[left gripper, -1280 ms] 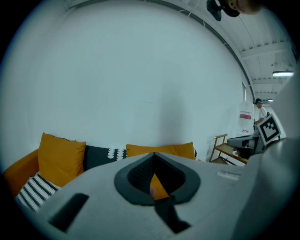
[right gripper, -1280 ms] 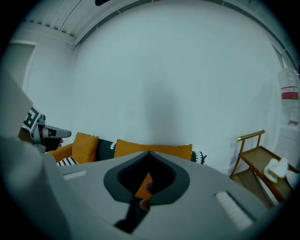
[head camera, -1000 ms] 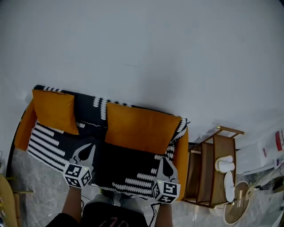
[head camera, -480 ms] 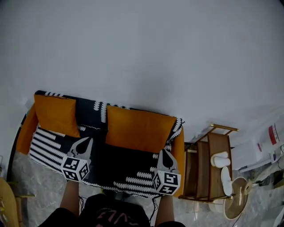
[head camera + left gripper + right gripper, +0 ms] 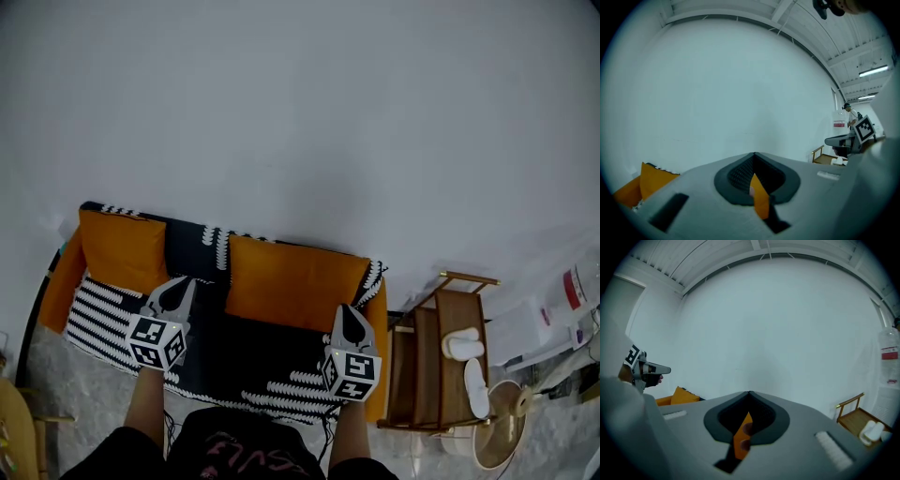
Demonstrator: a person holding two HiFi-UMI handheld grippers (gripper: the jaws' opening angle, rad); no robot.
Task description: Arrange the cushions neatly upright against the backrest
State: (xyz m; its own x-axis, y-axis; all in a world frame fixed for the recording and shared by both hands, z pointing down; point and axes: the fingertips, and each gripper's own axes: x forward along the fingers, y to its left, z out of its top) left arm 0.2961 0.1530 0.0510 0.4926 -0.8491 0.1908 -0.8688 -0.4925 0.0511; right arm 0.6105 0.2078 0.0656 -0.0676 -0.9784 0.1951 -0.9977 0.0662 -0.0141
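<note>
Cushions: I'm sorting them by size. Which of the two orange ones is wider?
The right cushion. It is long and rectangular, while the left cushion is small and nearly square.

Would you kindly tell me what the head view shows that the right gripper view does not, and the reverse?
Only the head view shows the black-and-white throw spread over the sofa, the larger orange cushion standing upright, and the right gripper from above with its marker cube. Only the right gripper view shows the ceiling and that gripper's jaws, shut with nothing between them. Both show the left gripper, the smaller orange cushion, the wooden rack and the white wall.
</note>
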